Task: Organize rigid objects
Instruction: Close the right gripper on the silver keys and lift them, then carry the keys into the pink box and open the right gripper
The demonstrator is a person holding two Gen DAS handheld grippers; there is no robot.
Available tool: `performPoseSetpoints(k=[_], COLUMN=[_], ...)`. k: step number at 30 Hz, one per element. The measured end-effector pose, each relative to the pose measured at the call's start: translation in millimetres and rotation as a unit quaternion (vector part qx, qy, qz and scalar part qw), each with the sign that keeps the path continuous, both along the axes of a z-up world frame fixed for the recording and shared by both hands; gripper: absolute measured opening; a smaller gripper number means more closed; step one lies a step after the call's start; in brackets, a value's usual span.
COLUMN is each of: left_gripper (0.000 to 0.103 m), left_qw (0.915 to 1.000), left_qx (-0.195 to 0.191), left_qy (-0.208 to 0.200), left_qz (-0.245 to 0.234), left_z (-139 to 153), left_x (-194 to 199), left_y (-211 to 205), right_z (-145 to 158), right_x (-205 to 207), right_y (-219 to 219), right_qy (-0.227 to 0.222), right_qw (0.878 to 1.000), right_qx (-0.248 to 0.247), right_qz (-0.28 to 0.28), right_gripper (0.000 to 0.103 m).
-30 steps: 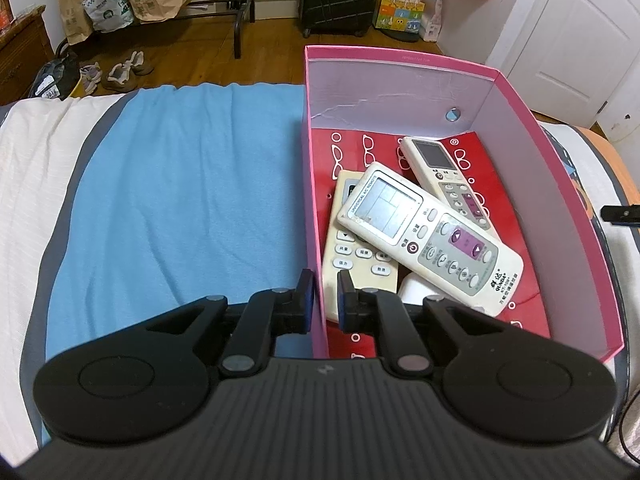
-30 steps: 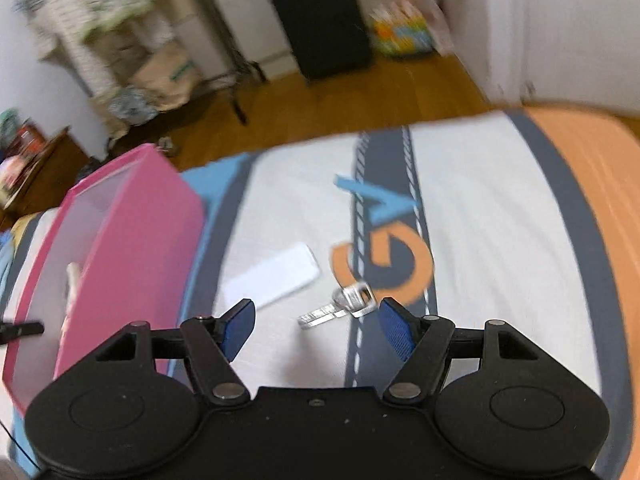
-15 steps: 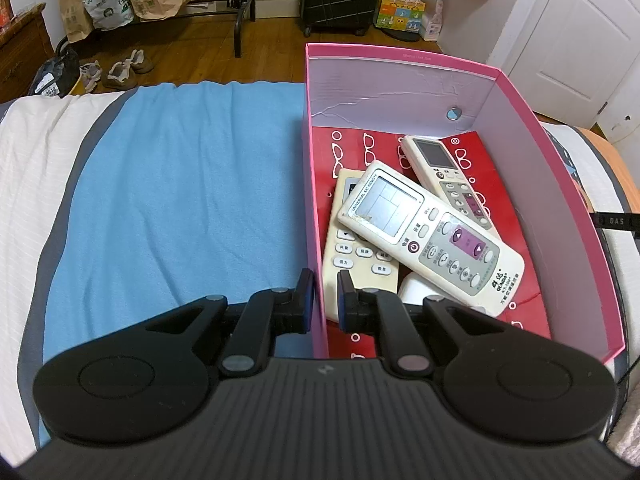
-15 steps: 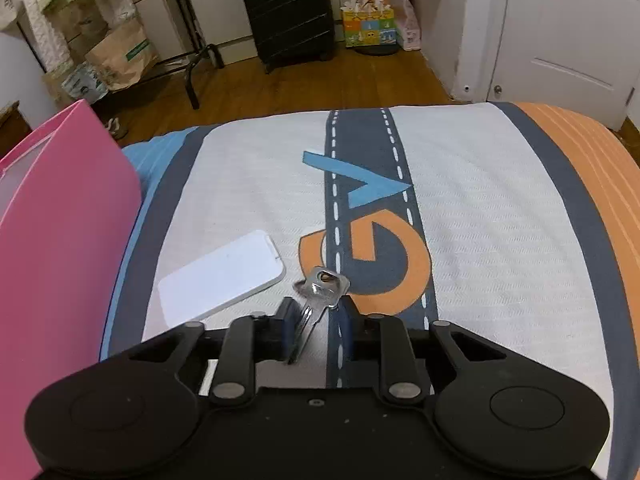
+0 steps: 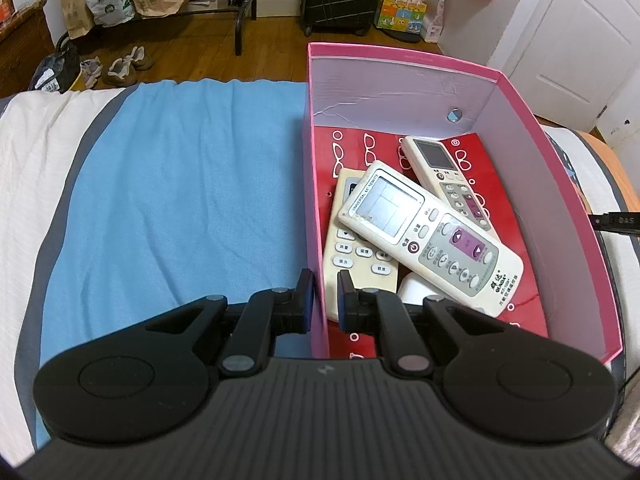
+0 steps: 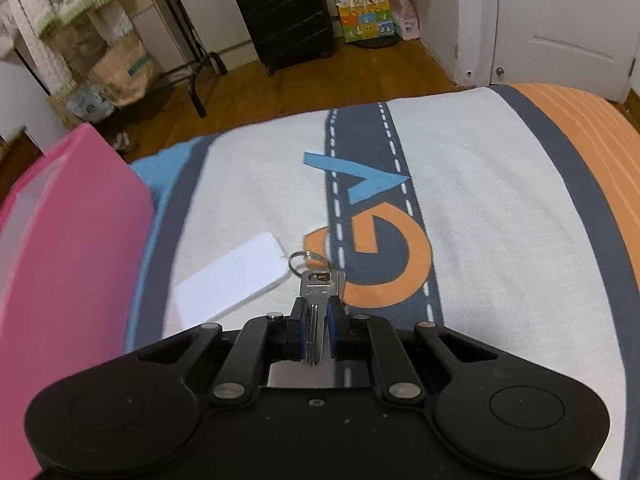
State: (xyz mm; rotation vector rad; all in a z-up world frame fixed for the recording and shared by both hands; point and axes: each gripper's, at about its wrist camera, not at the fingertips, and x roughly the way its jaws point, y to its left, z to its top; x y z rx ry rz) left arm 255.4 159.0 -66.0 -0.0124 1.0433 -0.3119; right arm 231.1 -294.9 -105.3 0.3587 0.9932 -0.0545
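Observation:
A pink box [image 5: 560, 184] stands on the bed, with three white remotes [image 5: 432, 232] piled on its red floor. My left gripper [image 5: 322, 300] is shut on the box's near left wall, one finger outside and one inside. In the right wrist view a silver key [image 6: 320, 286] with a small ring juts forward from between the pads. My right gripper [image 6: 316, 320] is shut on its blade. A white card [image 6: 232, 280] lies on the bedspread just left of the key. The pink box [image 6: 60, 240] fills the left edge of that view.
A blue blanket [image 5: 180, 200] covers the bed left of the box. The bedspread [image 6: 500, 240] has grey road stripes and an orange letter. A small white object [image 5: 416, 288] lies under the remotes. Beyond the bed are a wooden floor, a black suitcase [image 6: 284, 12] and paper bags.
My right gripper went from wide open above the key to shut on it, and the key now points straight ahead between the pads. The left gripper kept its hold on the box wall.

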Motion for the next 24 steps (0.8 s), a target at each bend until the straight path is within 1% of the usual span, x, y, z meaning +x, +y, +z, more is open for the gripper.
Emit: performPoseSetpoints(k=[2,6,11,15,18,20,21,22,24], left_gripper=[0.010,0.010,0.010,0.010,0.010,0.010,0.010,0.010,0.010], left_qw=[1.0000,1.0000,1.0000,1.0000,1.0000,1.0000,1.0000,1.0000,1.0000], left_qx=[0.002,0.004,0.005,0.007,0.004,0.006,0.006,0.005,0.003], left_qy=[-0.001,-0.001,-0.002,-0.003,-0.002,-0.003,-0.003,-0.003,-0.005], left_qz=[-0.001,-0.001,-0.001,-0.001,0.003,0.001,0.001,0.001,0.003], left_z=[0,0,0,1,1,2,2,2,2], left_x=[0,-1,-1,-1,-2,-2,-2,-2,-3], left_y=[0,0,0,0,0,0,1,1,1], right_z=[9,35,66,88,102,108,111,111,108], right_x=[-6,-23,-38,-56,-67,-72,-75,-76,-78], right_y=[0,6,24,50,75,88,96,102,115], right_qy=[-0.015,-0.060,-0.124,-0.186,-0.231,-0.252,-0.257,-0.255,-0.240], right_qw=[1.000,0.998,0.990,0.977,0.960,0.948,0.942,0.938,0.939], right_qx=[0.009,0.023,0.042,0.047,0.049,0.056,0.066,0.074,0.072], right_qz=[0.001,0.014,0.049,0.094,0.150,0.185,0.207,0.221,0.236], right_gripper=[0.013,0.013,0.013,0.013,0.013,0.013,0.013,0.013,0.013])
